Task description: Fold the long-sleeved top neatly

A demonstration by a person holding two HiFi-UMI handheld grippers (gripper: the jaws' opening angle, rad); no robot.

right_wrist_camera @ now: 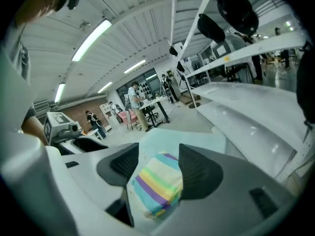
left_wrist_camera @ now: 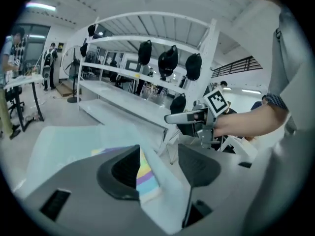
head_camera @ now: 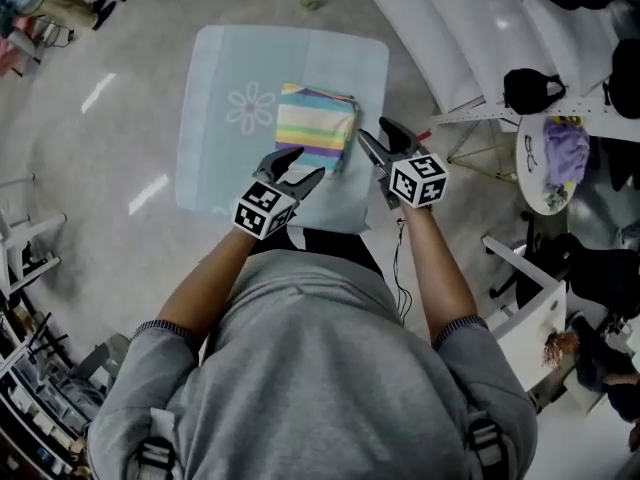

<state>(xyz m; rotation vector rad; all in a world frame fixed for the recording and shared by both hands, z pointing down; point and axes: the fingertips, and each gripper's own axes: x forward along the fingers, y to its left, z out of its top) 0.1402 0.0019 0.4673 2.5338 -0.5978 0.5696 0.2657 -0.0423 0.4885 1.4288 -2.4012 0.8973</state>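
Long-sleeved top (head_camera: 315,126), soft cloth in pastel stripes of yellow, green, blue and purple, lies folded into a compact, thick rectangle on the pale blue tabletop (head_camera: 215,118), just right of its printed white flower. You hold your left gripper (head_camera: 305,165) and right gripper (head_camera: 374,131) over the round-cornered tabletop's near edge, clear of the bundle. Their dark, ribbed, wedge-shaped jaws are spread wide and grip nothing.
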